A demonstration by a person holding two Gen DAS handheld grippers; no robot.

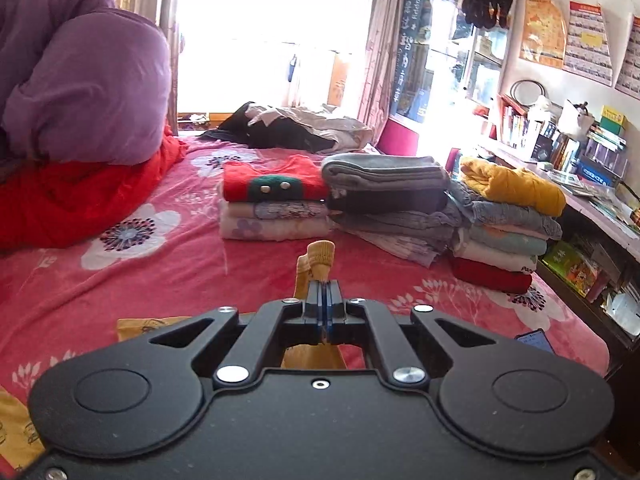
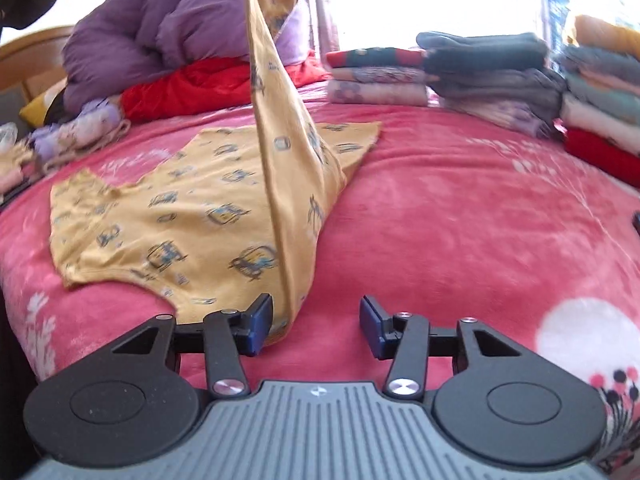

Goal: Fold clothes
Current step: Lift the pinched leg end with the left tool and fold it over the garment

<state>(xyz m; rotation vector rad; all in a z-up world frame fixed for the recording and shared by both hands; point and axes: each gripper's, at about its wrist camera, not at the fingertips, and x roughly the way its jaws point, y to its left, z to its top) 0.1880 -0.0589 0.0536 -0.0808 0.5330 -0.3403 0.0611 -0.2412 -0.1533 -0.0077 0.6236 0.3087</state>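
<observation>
A yellow printed garment [image 2: 168, 204] lies spread on the pink floral bedspread [image 2: 460, 208]. One part of it is pulled up in a tall strip toward the top of the right wrist view. My left gripper [image 1: 325, 292] is shut on that yellow cloth, and a bunched cuff [image 1: 318, 258] sticks up past its fingertips. More of the garment [image 1: 136, 326] shows below and left of that gripper. My right gripper [image 2: 316, 326] stands open low over the bed. Its left finger [image 2: 258, 322] is against the garment's near edge, with nothing between the pads.
Folded stacks stand at the back of the bed: a red sweater pile [image 1: 276, 200], a grey pile [image 1: 388, 200], a pile topped with mustard cloth [image 1: 508, 216]. A purple duvet [image 1: 84, 80] on red bedding sits left. Unfolded clothes [image 1: 296, 126] lie by the window. A phone [image 1: 534, 342] lies at the right bed edge, beside a cluttered shelf [image 1: 580, 184].
</observation>
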